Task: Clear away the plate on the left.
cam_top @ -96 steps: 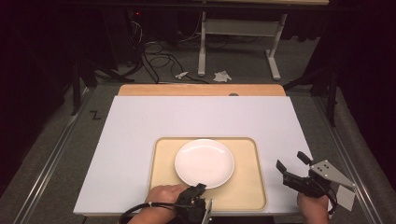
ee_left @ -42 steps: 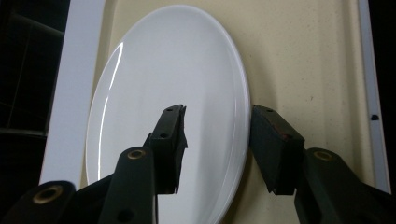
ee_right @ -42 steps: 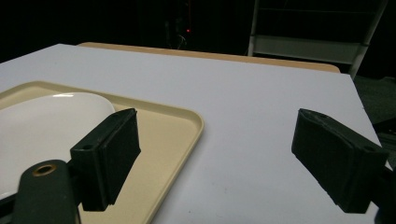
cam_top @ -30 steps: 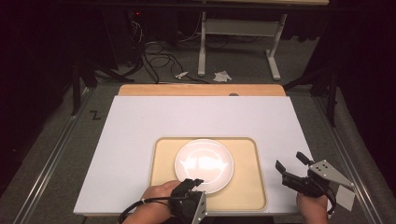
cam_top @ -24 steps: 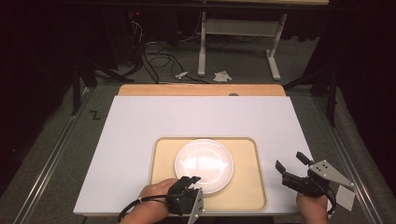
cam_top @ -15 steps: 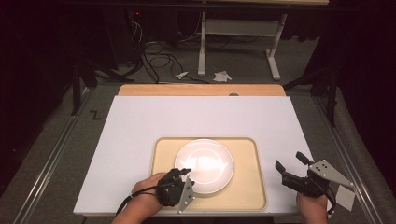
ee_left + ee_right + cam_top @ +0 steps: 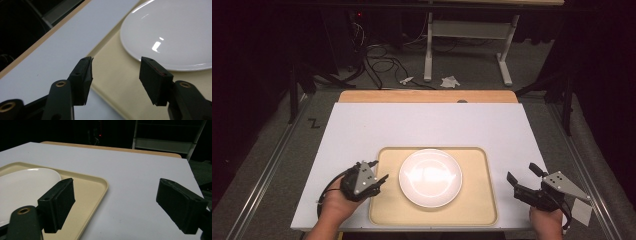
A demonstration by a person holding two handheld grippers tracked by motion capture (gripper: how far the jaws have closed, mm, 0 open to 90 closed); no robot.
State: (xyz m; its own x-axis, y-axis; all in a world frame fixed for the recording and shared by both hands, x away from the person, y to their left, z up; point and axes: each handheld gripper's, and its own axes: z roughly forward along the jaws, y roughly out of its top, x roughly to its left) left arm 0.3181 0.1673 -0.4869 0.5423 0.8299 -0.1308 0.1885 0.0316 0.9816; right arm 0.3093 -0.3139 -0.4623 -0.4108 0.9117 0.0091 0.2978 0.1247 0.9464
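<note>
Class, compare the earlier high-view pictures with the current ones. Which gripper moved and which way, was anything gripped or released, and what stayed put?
The left gripper swung from the tray's near edge, in front of the plate, over to the tray's left edge; its jaws are open and straddle that edge in the left gripper view, holding nothing. The right gripper stayed open at the right of the tray. The white plate did not shift.

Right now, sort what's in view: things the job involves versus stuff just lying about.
Likely the job:
- white plate
- beige tray under it
- left claw, open at the tray's edge
- right claw, open

Lying about:
- crumpled paper on the floor
- floor cables
</note>
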